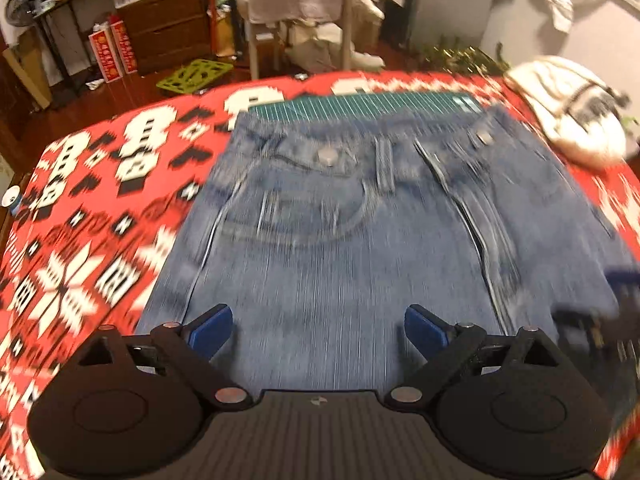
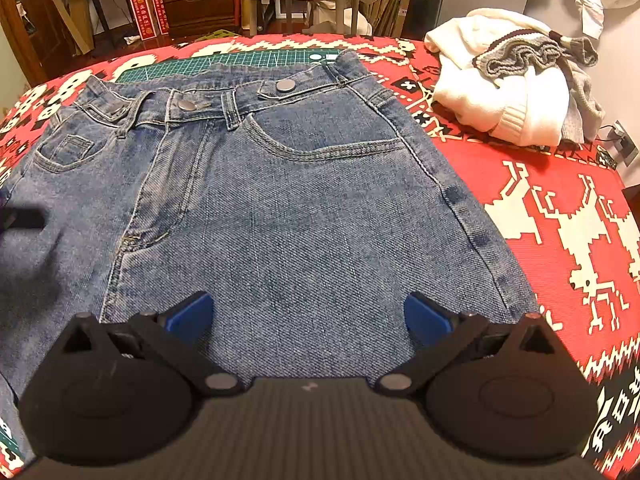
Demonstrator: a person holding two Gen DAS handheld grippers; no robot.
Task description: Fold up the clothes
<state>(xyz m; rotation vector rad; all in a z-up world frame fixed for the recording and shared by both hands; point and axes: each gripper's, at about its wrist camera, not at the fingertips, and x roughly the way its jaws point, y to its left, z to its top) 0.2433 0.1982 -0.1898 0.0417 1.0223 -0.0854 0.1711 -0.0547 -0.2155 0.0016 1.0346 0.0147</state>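
Blue jeans (image 1: 340, 248) lie flat on a red patterned cloth, waistband at the far side, front buttons up. In the left wrist view, which is motion-blurred, my left gripper (image 1: 318, 330) hovers open over the jeans' left thigh area, nothing between its blue pads. The right wrist view shows the same jeans (image 2: 304, 208) sharply. My right gripper (image 2: 308, 316) is open above the right leg, below the front pocket. A dark blurred piece of the other gripper (image 2: 22, 218) shows at that view's left edge.
A white and grey knit pile (image 2: 516, 80) sits at the table's far right corner. A green cutting mat (image 2: 224, 62) pokes out beyond the waistband. The red patterned tablecloth (image 2: 560, 216) lies bare to the right. Furniture and hanging clothes fill the room beyond the table.
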